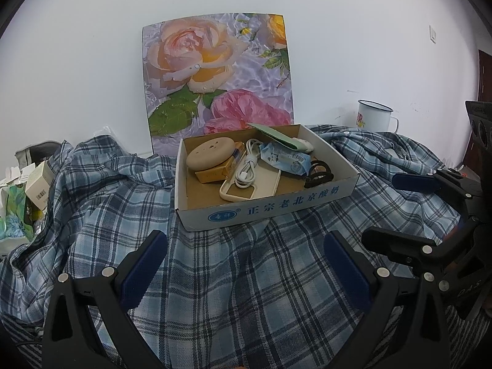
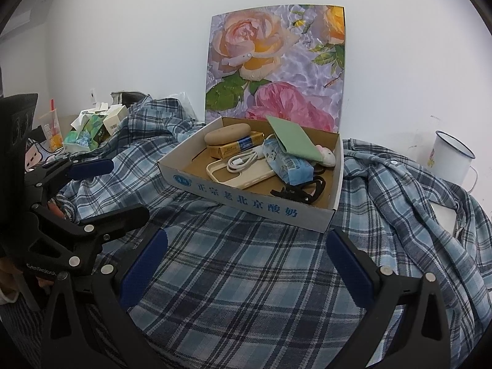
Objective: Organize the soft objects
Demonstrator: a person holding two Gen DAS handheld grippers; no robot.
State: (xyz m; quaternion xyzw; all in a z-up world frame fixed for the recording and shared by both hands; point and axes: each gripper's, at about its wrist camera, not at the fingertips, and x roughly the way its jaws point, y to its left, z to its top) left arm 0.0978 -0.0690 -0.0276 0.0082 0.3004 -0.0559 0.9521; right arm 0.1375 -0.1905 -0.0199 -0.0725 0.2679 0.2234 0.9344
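Note:
A blue plaid shirt [image 1: 107, 190] [image 2: 246, 292] lies spread and rumpled over the whole surface. On it stands an open cardboard box [image 1: 264, 212] [image 2: 246, 200]. The box holds a tan round pad [image 1: 212, 153], a blue tissue pack [image 1: 286, 160], a green pouch [image 2: 292, 138], black hair ties [image 2: 304, 190], a white cable [image 1: 249, 166] and a beige phone case [image 2: 243, 178]. My left gripper [image 1: 246, 264] [image 2: 129, 189] hovers open above the shirt, in front of the box. Beside it, my right gripper [image 2: 246, 261] [image 1: 381, 209] is also open and holds nothing.
A floral board [image 1: 215, 70] leans on the white wall behind the box. A white enamel mug [image 2: 452, 156] stands at the far right. Tissue packs and small cartons [image 2: 89, 129] are piled at the far left.

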